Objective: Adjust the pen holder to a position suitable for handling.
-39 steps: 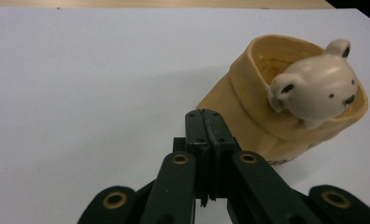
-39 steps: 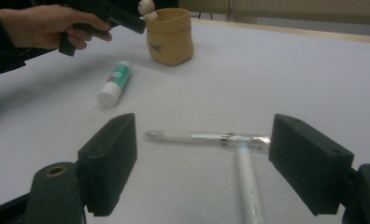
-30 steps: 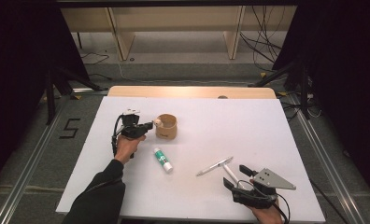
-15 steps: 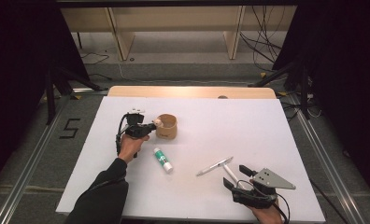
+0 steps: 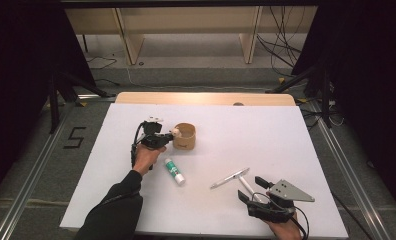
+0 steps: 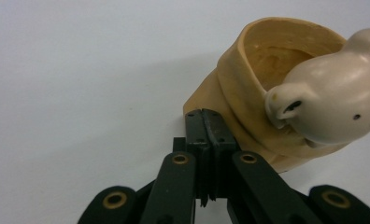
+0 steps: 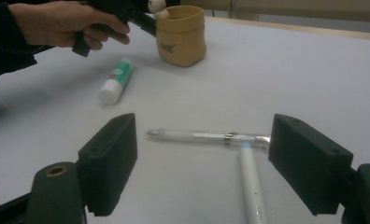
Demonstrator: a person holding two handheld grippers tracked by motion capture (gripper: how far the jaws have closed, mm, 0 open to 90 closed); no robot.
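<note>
Left gripper (image 5: 172, 135), jaws together with nothing between them, sits at the cup's (image 5: 185, 136) rim, beside a bear figure (image 6: 335, 100) perched there. Right gripper (image 7: 204, 163), jaws apart, rests well away from the cup with two pens (image 5: 229, 178) just ahead. A glue stick (image 5: 174, 171) lies near the cup.

Glue stick (image 5: 174, 171) and two pens (image 5: 229, 178) on white table (image 5: 266, 135).
</note>
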